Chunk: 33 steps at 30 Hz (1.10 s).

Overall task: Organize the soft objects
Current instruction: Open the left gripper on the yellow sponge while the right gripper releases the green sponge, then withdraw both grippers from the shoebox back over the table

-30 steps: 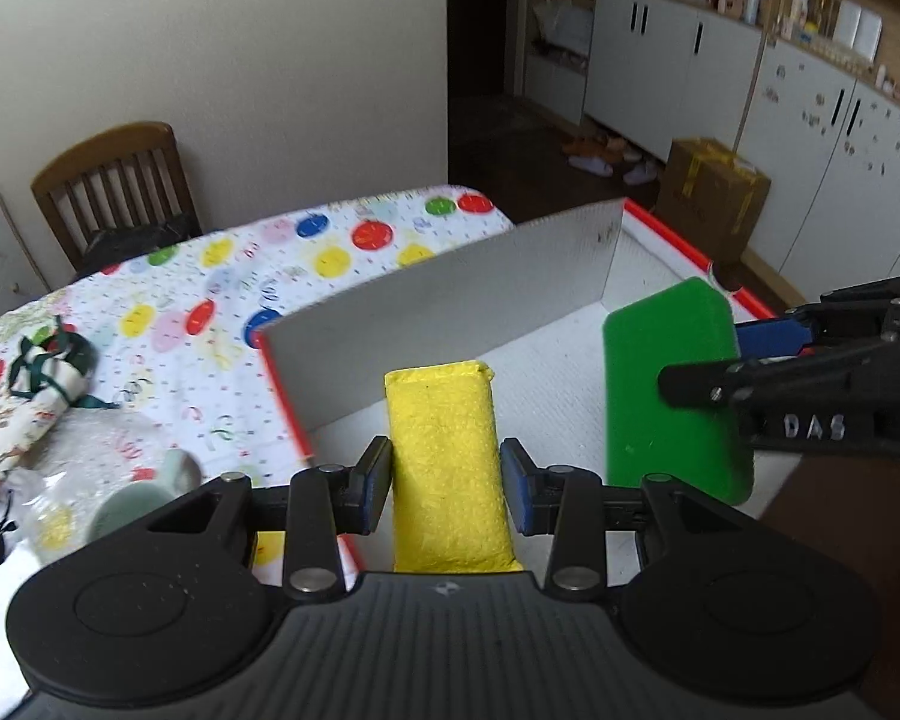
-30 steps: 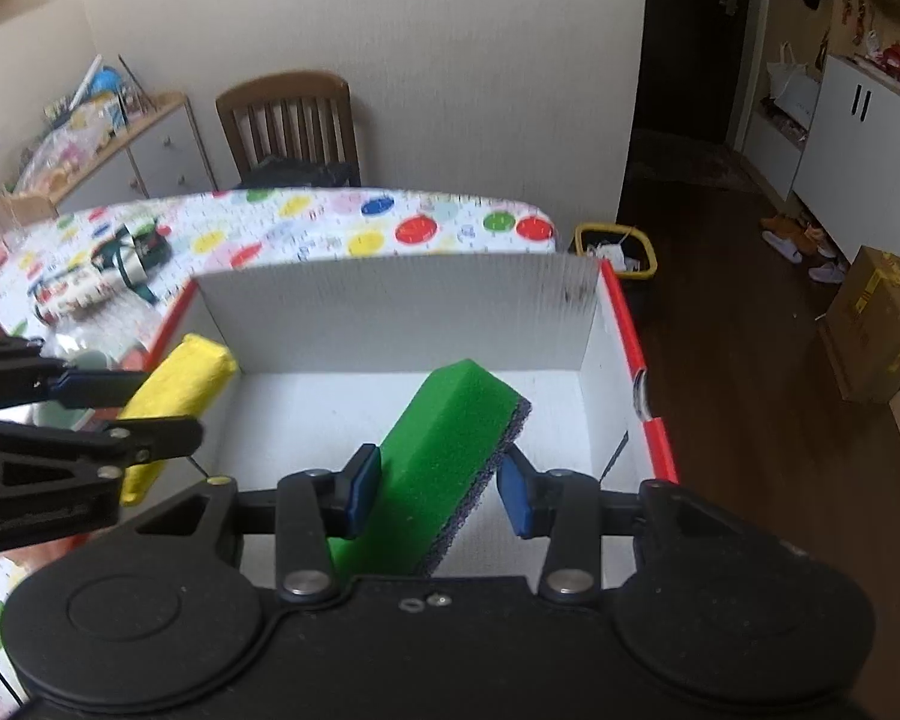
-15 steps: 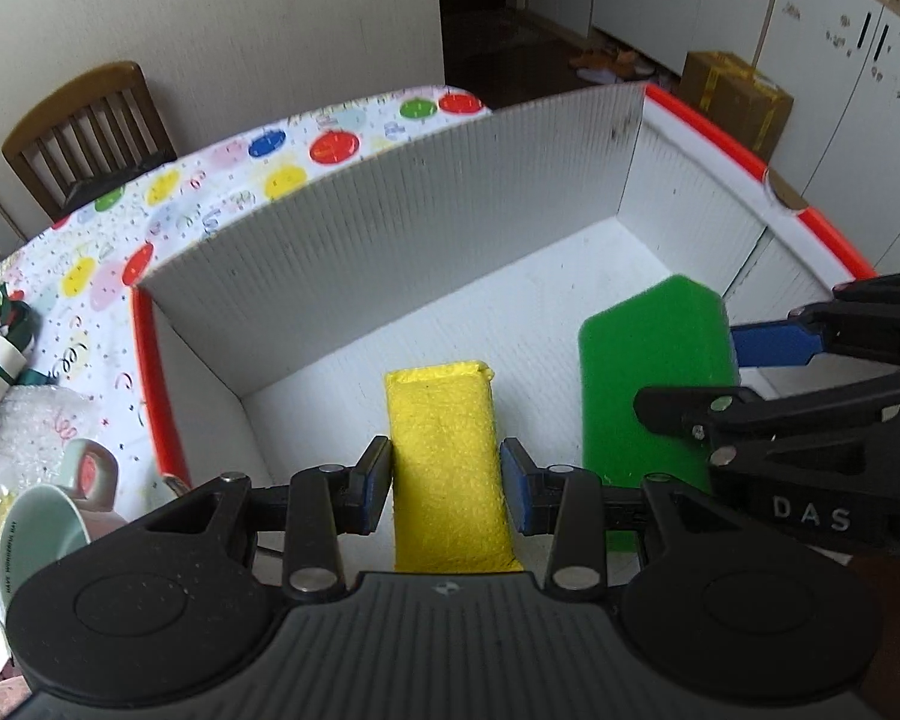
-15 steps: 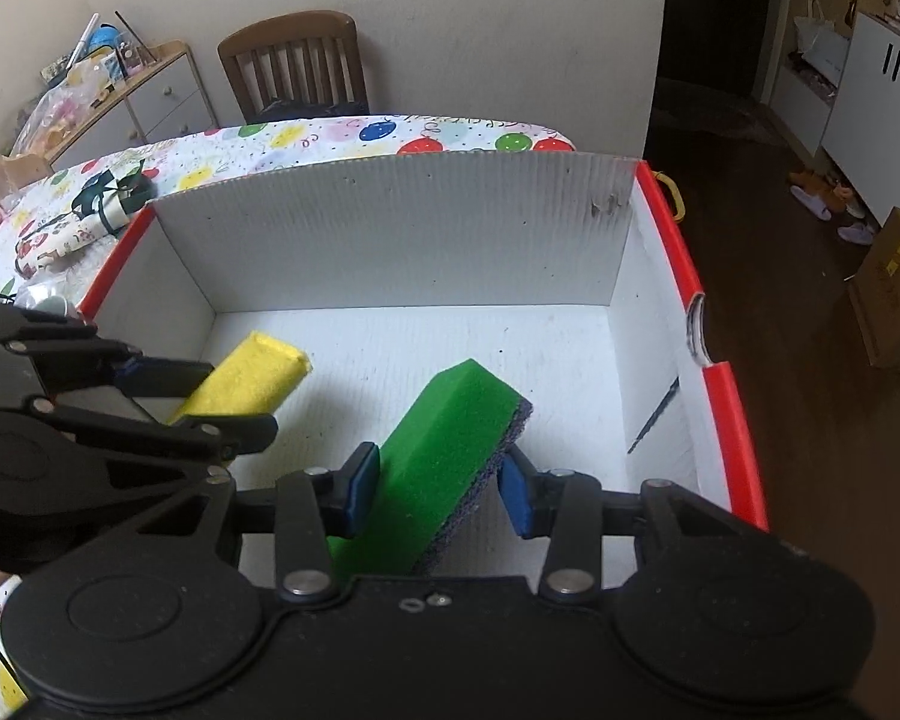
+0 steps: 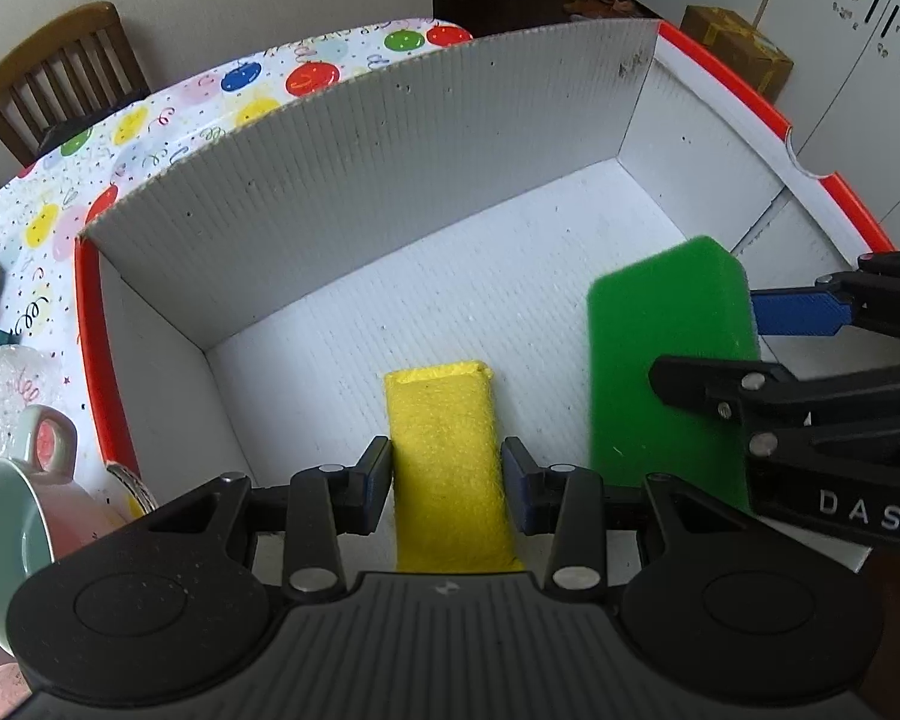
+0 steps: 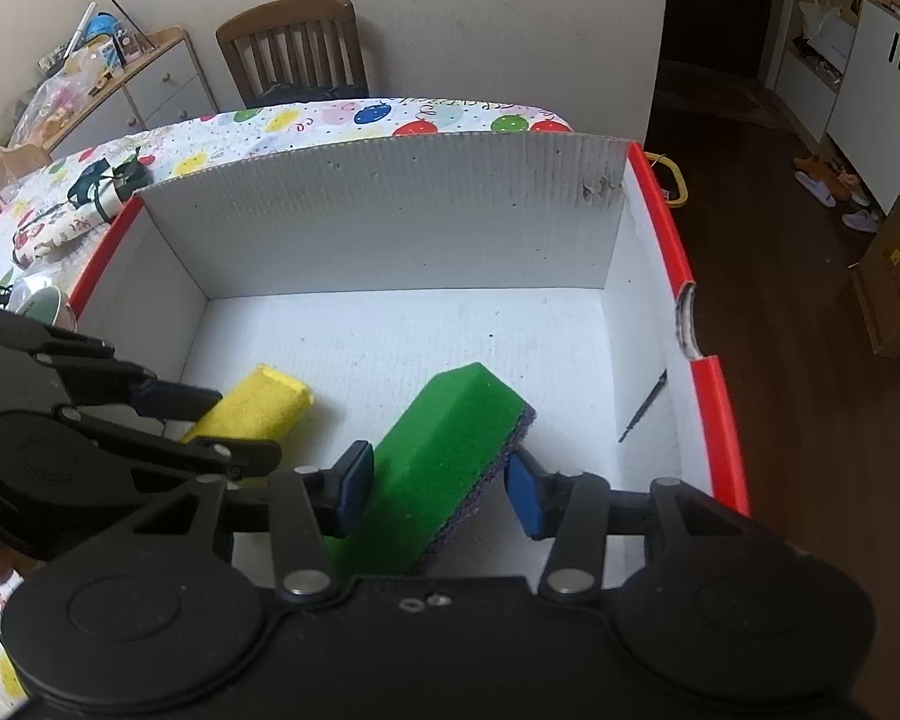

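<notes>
My left gripper [image 5: 447, 480] is shut on a yellow sponge [image 5: 444, 450] and holds it low inside a white box with a red rim [image 5: 390, 180]. My right gripper [image 6: 438, 486] holds a green sponge with a purple scouring side [image 6: 450, 450] inside the same box [image 6: 390, 228], to the right of the yellow one [image 6: 258, 408]. Its right finger stands slightly off the sponge's purple side. The green sponge [image 5: 666, 360] and right gripper [image 5: 798, 354] show in the left wrist view. The left gripper [image 6: 204, 426] shows in the right wrist view.
The box sits on a table with a balloon-print cloth [image 5: 150, 120]. A mint and pink mug [image 5: 24, 498] and bubble wrap [image 5: 6, 378] lie left of the box. A wrapped bundle [image 6: 78, 216] lies further back. A wooden chair [image 6: 294, 42] stands behind the table.
Both grippers have moved forward and down into the box with their sponges. The right gripper's jaws have widened slightly around the green sponge.
</notes>
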Tool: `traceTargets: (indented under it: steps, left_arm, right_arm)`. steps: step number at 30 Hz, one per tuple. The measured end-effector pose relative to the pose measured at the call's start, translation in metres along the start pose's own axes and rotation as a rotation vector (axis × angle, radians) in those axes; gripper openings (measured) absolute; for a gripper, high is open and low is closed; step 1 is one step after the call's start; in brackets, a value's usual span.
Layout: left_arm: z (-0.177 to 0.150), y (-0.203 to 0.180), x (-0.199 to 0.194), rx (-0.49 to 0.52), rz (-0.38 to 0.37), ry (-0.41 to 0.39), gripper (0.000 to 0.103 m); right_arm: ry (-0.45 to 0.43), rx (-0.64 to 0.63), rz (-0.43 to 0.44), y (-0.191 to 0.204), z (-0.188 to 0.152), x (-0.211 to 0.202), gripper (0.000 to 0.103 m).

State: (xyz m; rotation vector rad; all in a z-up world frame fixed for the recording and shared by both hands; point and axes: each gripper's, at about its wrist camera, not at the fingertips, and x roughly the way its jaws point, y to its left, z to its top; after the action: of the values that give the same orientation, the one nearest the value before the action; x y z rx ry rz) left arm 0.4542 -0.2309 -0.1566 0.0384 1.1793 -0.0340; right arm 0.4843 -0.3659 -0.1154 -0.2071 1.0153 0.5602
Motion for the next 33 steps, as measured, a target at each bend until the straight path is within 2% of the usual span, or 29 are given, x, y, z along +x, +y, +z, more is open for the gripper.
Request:
traceTargets:
  steps: [3, 7, 10, 21, 33]
  left_arm:
    - [0.000, 0.000, -0.001, -0.003, 0.016, -0.009, 0.041]
    - [0.001, -0.001, -0.008, 0.003, 0.009, -0.040, 0.058]
    - [0.001, -0.003, -0.015, 0.014, 0.013, -0.074, 0.059]
    - [-0.006, 0.001, -0.059, -0.028, -0.009, -0.200, 0.059]
    - [-0.036, 0.010, -0.130, -0.065, -0.032, -0.350, 0.059]
  right_arm:
    - [-0.004, -0.009, -0.009, -0.001, -0.001, -0.003, 0.061]
    - [-0.015, -0.020, -0.005, -0.001, -0.002, -0.010, 0.063]
    - [-0.029, -0.023, 0.002, -0.001, -0.003, -0.018, 0.068]
    - [-0.100, -0.048, 0.042, 0.006, -0.004, -0.055, 0.070]
    - [-0.209, -0.065, 0.069, 0.028, -0.013, -0.105, 0.074]
